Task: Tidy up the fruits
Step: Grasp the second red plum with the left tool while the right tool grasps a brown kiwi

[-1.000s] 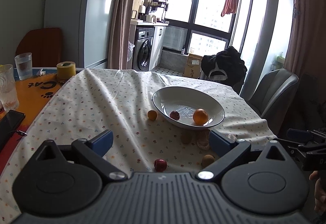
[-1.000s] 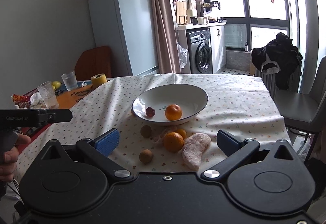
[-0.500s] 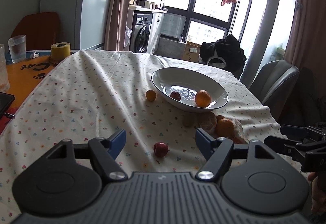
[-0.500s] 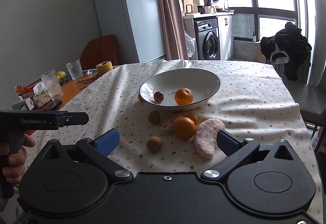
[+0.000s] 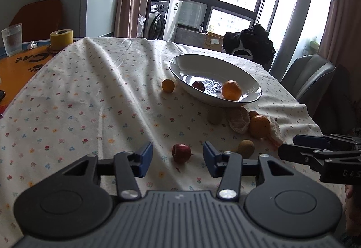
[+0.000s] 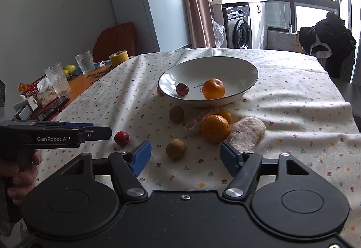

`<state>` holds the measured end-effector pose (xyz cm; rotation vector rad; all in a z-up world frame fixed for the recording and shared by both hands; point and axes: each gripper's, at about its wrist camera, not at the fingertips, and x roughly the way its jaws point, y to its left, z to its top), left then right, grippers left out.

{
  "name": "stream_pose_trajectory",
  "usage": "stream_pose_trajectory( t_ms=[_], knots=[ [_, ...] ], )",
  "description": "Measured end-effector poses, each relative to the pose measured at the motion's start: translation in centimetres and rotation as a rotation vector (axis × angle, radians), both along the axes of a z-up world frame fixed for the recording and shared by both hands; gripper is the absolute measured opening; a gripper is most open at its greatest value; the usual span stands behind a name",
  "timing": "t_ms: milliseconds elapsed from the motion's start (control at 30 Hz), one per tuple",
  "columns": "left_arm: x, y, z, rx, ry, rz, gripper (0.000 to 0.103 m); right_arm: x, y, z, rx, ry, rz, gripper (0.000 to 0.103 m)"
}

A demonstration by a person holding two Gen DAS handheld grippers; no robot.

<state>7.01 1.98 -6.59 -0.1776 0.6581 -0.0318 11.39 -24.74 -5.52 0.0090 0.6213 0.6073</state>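
Fingers [image 5: 144,158] of left gripper [image 5: 177,158] narrowed, now flanking red fruit [image 5: 181,152].

The tablecloth [image 5: 90,99] is looking like soft matt cloth with small printed flowers, and it is lying in gentle wrinkles. The bowl [image 6: 248,67] is showing a glossy glazed surface, like ceramic, and it is reflecting the window light. The orange [image 6: 213,88] inside it is having a finely dimpled, slightly shiny skin. The small red fruit [image 5: 181,152] on the cloth is looking smooth and glossy. The brown fruit [image 6: 176,149] is appearing dull and rough. The left gripper [image 5: 177,159] is looking like matt black plastic with ribbed housing, shiny metal screws and blue pads [image 5: 144,158]. The drinking glass [image 5: 11,39] is looking clear and ribbed.
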Motion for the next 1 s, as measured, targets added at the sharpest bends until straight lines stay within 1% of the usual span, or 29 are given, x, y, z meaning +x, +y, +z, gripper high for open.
stream_pose_trajectory(
  t_ms=[233, 300, 367, 467, 567, 633, 700, 867, 1000],
  knots=[
    [1.2, -0.3, -0.9, -0.005, 0.021, -0.020, 0.037, 1.1, 0.7, -1.2, 0.005, 0.054, 0.025, 0.050],
    [1.5, -0.5, -1.2, -0.007, 0.028, -0.024, 0.036, 1.4, 0.9, -1.3, 0.008, 0.063, 0.028, 0.047],
    [1.8, -0.6, -1.4, -0.006, 0.031, -0.026, 0.035, 1.6, 1.0, -1.4, 0.012, 0.069, 0.031, 0.046],
    [2.2, -0.7, -1.9, -0.006, 0.042, -0.027, 0.034, 1.8, 1.2, -1.6, 0.008, 0.076, 0.034, 0.045],
    [2.5, -0.8, -2.3, -0.005, 0.052, -0.025, 0.030, 2.0, 1.4, -1.8, 0.006, 0.082, 0.042, 0.044],
    [2.5, -0.8, -2.4, -0.004, 0.054, -0.022, 0.023, 2.2, 1.6, -1.9, 0.003, 0.084, 0.042, 0.044],
    [2.5, -0.7, -2.4, -0.002, 0.049, -0.019, 0.020, 2.4, 1.8, -2.0, 0.001, 0.084, 0.045, 0.044],
    [2.2, -0.3, -1.6, -0.002, 0.028, -0.012, 0.020, 3.0, 2.4, -2.1, -0.002, 0.087, 0.052, 0.044],
    [2.0, 0.4, -1.2, 0.002, 0.021, 0.013, 0.020, 3.2, 3.1, -2.1, -0.016, 0.082, 0.058, 0.043]
  ],
)
